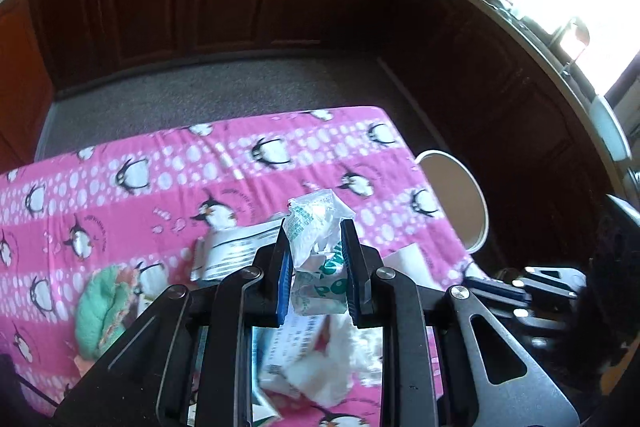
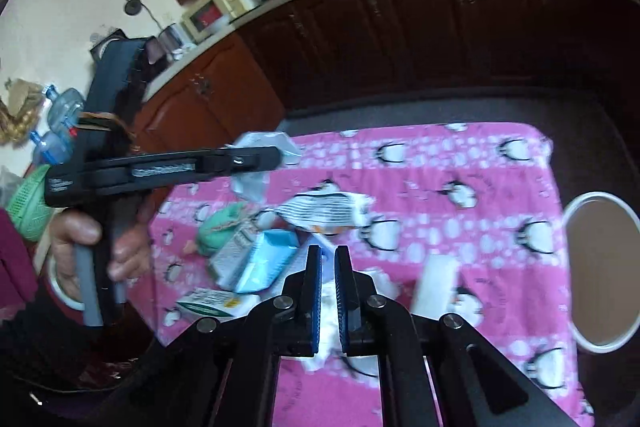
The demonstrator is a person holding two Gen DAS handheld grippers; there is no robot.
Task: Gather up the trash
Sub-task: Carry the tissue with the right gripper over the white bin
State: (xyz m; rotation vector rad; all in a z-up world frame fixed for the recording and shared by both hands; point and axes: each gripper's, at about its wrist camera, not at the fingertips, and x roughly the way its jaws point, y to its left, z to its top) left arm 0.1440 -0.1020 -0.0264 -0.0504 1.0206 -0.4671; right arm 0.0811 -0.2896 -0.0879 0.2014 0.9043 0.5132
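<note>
Trash wrapper point(image 1: 310, 227), crinkled clear plastic, is clamped between my left gripper point(image 1: 316, 255) fingers, lifted above the table point(image 1: 120, 147) near its right edge. More litter remains below: white packet point(image 2: 324, 211), blue carton point(image 2: 268, 259), tissue. My right gripper point(image 2: 328, 291) sits nearly closed, a narrow gap, holding nothing I can make out. Bin point(image 2: 596, 267) stands just off the right edge. Risk: the flimsy film could slip free in transit and land short of the bin.
</note>
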